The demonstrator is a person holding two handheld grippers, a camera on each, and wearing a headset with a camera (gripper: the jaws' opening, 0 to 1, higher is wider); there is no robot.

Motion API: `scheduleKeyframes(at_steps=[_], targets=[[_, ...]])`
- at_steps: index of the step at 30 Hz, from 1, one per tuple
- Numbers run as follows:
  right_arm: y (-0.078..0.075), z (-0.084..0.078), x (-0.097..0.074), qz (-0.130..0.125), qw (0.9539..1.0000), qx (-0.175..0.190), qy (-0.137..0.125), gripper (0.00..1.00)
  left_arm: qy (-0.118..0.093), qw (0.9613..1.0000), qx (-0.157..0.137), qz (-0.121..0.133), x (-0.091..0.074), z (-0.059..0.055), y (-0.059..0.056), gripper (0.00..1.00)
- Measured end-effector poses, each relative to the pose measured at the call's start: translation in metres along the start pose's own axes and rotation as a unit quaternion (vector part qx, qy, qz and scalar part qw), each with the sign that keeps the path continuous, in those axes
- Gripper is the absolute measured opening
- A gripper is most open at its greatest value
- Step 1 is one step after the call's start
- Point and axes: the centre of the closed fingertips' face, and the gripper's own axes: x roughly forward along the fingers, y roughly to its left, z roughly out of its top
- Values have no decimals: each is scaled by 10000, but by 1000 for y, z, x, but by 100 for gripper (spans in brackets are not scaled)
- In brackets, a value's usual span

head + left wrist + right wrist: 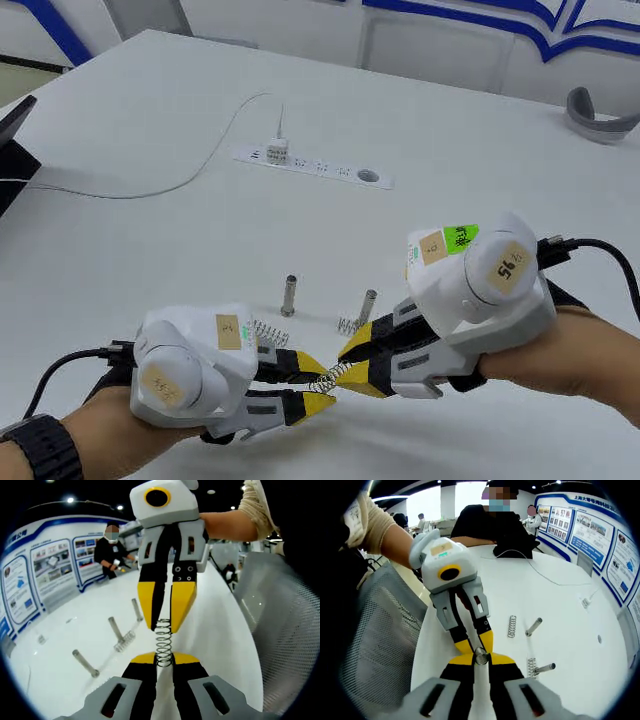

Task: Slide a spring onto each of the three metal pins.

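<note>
A small metal spring (328, 378) hangs in the air between my two grippers, above the near part of the white table (150, 120). My left gripper (312, 386) is shut on one end of the spring (163, 642), and my right gripper (352, 366) is shut on the other end (480, 655). Two metal pins (289, 295) (367, 305) stand upright just beyond the grippers. A loose spring (268, 333) lies near the left pin and another (347, 325) lies at the foot of the right pin. The left gripper view has three pins (136, 609) (115, 629) (85, 663).
A white power strip (315, 165) with a plug and a thin cable lies at mid-table. A dark screen edge (10, 150) sits at the far left and a grey curved object (600, 115) at the far right. A person (500, 525) sits across the table, and a mesh chair (380, 645) stands beside it.
</note>
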Motion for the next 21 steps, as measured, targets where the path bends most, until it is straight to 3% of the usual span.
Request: scheduleKeyframes(at_steps=[8, 21], targets=[[0, 6, 2, -19, 10000, -94, 3, 12, -16, 10000, -40, 12, 0, 2, 1, 11], [1, 3, 4, 12, 9999, -14, 141, 16, -71, 9999, -114, -9, 1, 2, 0, 11]])
